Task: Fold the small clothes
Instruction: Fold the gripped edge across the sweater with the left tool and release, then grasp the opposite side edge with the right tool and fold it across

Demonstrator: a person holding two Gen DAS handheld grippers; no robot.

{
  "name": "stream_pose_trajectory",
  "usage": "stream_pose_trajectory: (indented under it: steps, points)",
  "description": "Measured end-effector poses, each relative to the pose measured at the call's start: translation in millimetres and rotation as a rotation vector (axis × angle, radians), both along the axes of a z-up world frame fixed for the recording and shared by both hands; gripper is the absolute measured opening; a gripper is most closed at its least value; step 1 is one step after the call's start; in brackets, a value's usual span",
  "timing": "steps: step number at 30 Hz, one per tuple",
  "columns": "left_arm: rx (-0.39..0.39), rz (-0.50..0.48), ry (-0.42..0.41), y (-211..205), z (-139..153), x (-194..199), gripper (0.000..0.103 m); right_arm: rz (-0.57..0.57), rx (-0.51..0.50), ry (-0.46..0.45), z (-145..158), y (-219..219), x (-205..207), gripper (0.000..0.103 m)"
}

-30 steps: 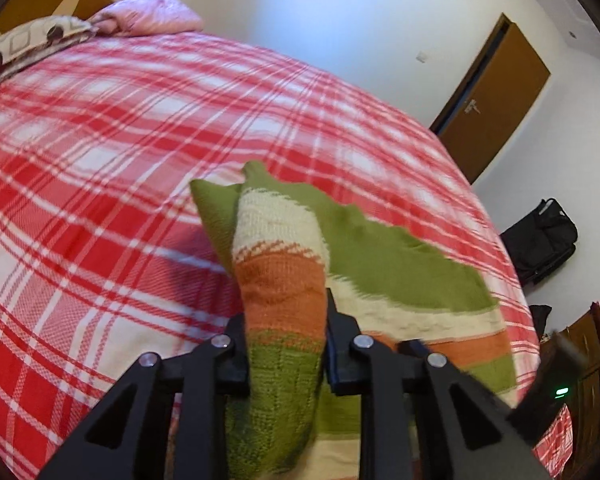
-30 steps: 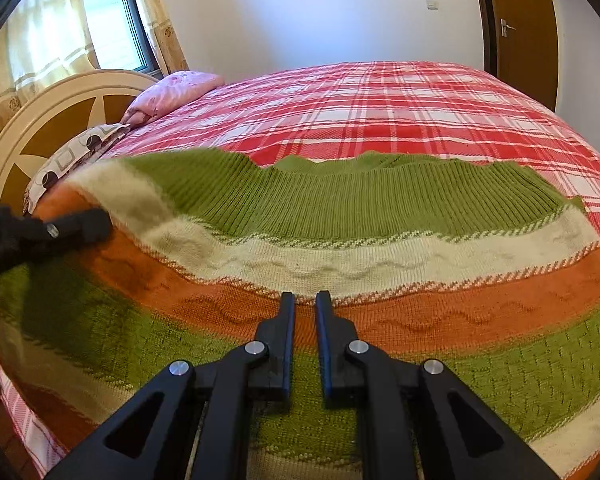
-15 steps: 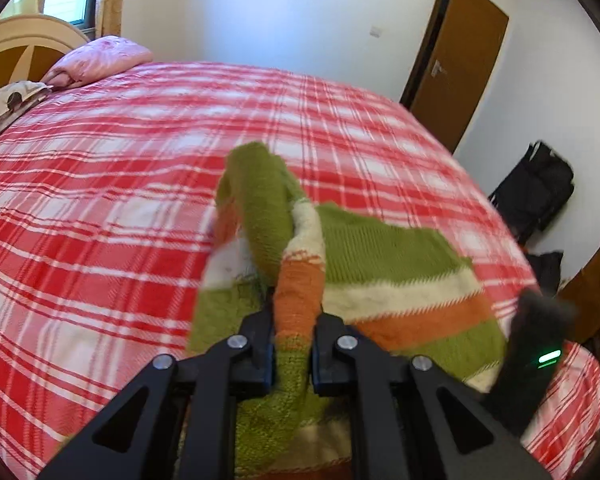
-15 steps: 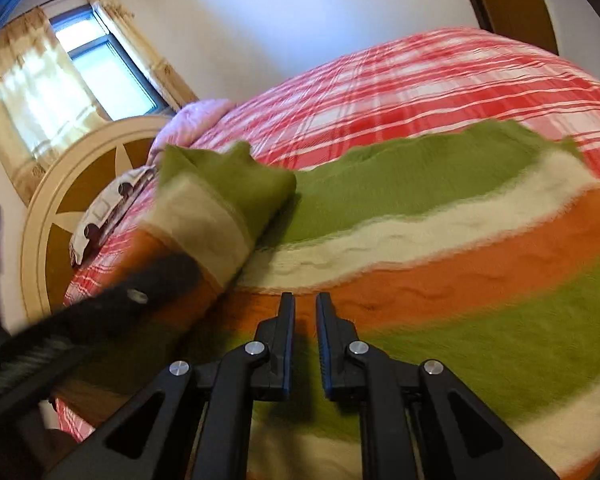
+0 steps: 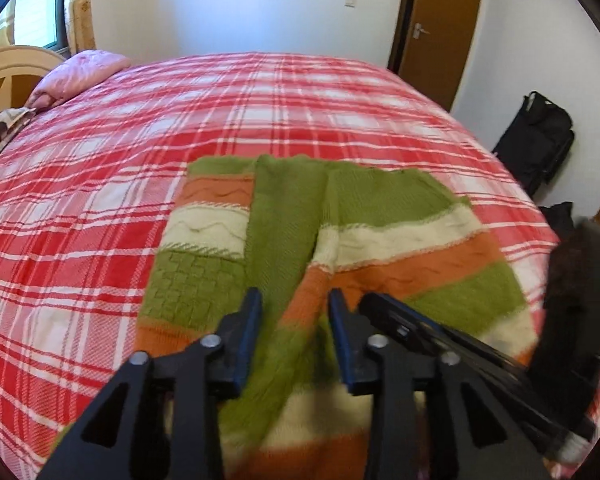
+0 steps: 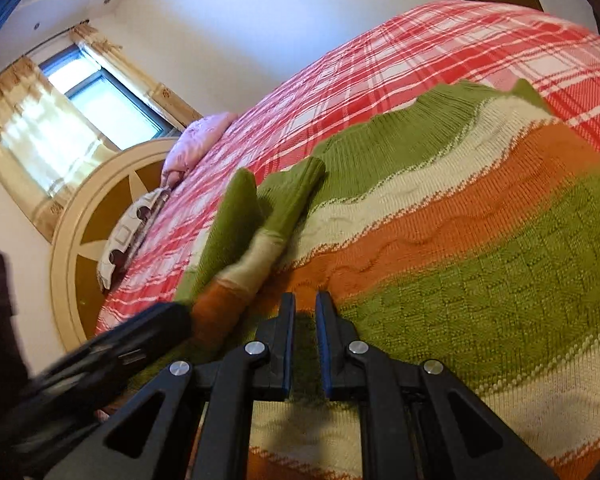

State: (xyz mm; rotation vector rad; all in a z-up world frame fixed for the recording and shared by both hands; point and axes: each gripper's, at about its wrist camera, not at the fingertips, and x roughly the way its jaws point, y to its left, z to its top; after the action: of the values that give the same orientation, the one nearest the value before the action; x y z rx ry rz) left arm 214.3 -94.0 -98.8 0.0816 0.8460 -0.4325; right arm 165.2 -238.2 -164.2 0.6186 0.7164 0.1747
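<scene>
One striped sweater (image 5: 380,240) lies on plaid bed (image 5: 100,200), sleeve (image 5: 284,216) folded across | left gripper (image 5: 294,312) fingers apart over sleeve | right gripper (image 6: 302,312) nearly together, empty, at 6 o'clock | no writing legible

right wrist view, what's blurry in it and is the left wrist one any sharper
Right wrist view: the left gripper and sleeve smear with motion; the window glares. Left wrist view: the striped sweater is sharper far off and soft near the fingers; the fisheye bends the bed.

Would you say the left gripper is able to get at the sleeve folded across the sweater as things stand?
Probably yes: the left gripper is open directly over the folded sleeve, with nothing between them; the right gripper sits off to the side.
</scene>
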Motion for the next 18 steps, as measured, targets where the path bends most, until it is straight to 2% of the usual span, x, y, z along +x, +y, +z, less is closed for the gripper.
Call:
stream_pose_trajectory:
  steps: [1,3,5,7,8,9,11,14,16,18]
  points:
    - [-0.011,-0.008,-0.005,4,5,-5,0.048,0.004,-0.008,0.007,1,1,0,0.011]
    - [-0.048,-0.014,-0.031,23,21,-22,0.073,0.006,0.006,0.026,2,-1,-2,0.011]
    - [-0.06,0.028,-0.082,46,32,-34,0.088,-0.009,0.089,0.046,2,-11,-5,0.012]
    - [-0.088,0.085,-0.114,74,39,-37,0.089,-0.019,0.234,0.04,-1,-19,-10,0.022]
    - [-0.098,0.107,-0.116,84,40,-36,0.089,-0.019,0.281,0.027,-1,-20,-12,0.036]
    - [-0.109,0.154,-0.112,100,40,-31,0.09,-0.019,0.319,0.004,1,-19,-14,0.056]
    - [-0.111,0.236,-0.092,122,34,-18,0.09,-0.013,0.339,-0.027,7,-13,-14,0.072]
    - [-0.081,0.329,-0.045,142,12,2,0.088,0.022,0.292,-0.015,16,7,-1,0.072]
    - [-0.073,0.34,-0.018,142,-1,8,0.088,0.032,0.202,0.02,19,22,15,0.072]
    - [-0.1,0.345,0.012,145,-12,12,0.088,0.044,0.158,0.029,18,35,28,0.072]
